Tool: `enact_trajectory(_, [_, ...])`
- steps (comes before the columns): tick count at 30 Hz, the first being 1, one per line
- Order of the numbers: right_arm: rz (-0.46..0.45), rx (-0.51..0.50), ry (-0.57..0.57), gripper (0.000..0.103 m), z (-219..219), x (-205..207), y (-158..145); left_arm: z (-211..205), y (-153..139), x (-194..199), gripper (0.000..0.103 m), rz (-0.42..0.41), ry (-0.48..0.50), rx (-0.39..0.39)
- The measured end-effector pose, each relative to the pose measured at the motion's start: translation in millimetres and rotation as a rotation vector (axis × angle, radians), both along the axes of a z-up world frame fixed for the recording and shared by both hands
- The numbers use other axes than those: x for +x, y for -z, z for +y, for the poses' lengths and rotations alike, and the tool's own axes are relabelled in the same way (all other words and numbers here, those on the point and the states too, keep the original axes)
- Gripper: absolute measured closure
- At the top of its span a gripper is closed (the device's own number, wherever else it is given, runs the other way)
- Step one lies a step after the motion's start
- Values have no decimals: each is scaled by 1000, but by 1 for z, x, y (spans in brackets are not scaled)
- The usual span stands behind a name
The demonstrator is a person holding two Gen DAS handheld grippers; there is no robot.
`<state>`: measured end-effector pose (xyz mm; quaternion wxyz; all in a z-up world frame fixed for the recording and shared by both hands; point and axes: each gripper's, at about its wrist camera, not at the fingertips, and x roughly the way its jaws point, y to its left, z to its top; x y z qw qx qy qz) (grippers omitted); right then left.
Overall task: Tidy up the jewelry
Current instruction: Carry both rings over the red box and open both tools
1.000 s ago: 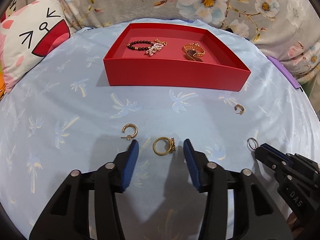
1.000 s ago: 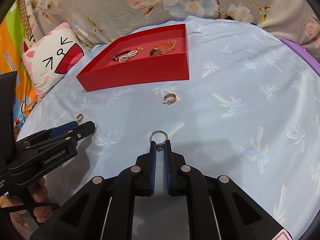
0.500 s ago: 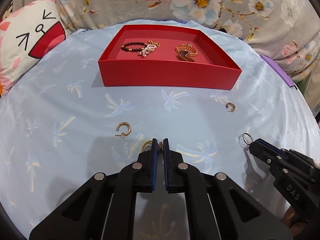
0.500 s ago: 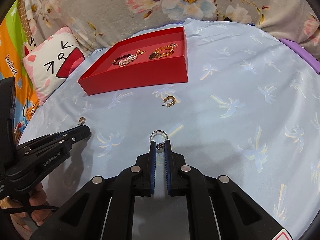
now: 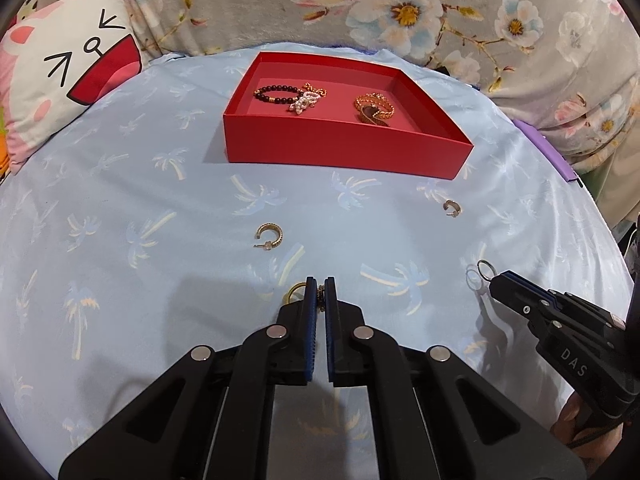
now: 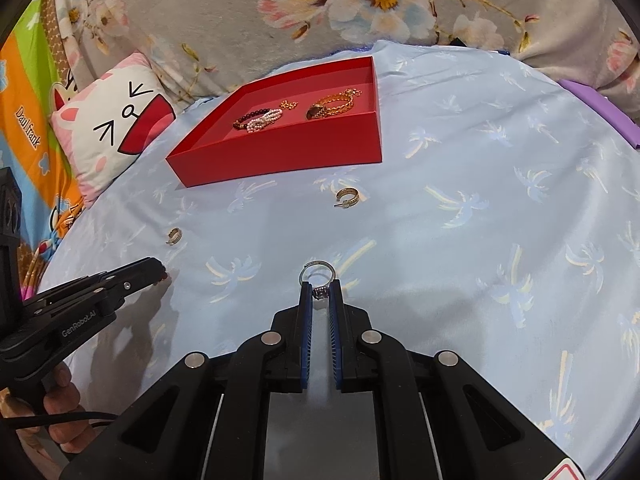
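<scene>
A red tray [image 5: 344, 152] [image 6: 280, 152] at the back of the blue cloth holds a dark bead bracelet [image 5: 276, 94], a pearl piece and a gold chain bracelet [image 5: 374, 108]. My left gripper [image 5: 319, 285] is shut on a gold ring [image 5: 294, 293], which is mostly hidden behind its left finger. My right gripper [image 6: 320, 285] is shut on a silver ring [image 6: 317, 272] with a dark stone; that ring's band sticks out past the tips [image 5: 485, 270]. Two gold hoop earrings lie loose on the cloth [image 5: 270, 236] [image 5: 452, 208].
A cat-face cushion [image 5: 68, 80] leans at the far left, with a floral blanket [image 5: 400, 8] behind the tray. A purple edge [image 5: 548, 152] shows at the right rim of the cloth. A hand [image 6: 60, 408] grips the left tool's handle.
The left gripper's jaws closed on the gold ring and lifted a little; the tray and earrings sit differently in its view. The right gripper stayed shut on the silver ring.
</scene>
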<state>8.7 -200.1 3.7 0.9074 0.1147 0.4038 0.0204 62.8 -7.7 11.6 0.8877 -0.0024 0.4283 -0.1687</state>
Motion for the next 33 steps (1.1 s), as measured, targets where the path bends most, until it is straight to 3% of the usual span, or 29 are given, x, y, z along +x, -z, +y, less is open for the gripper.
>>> enact_trajectory(11, [-62,3,-11,96,1,-11,-29,24,-40,-9,100,-51,-26,-57])
enact_trajectory(18, [-134,-8,-44,96,1,-5,-66,31,-75,-6,100,-116,-15,-71])
enact_trajectory(28, [-219,-23,-92,96,0,56,-120,6,-136,52,100,-246,15,-74])
enact_trajectory(33, [-206,20,-99,96,-7,111,-127,-5,-148,103,100,-232,17,-126])
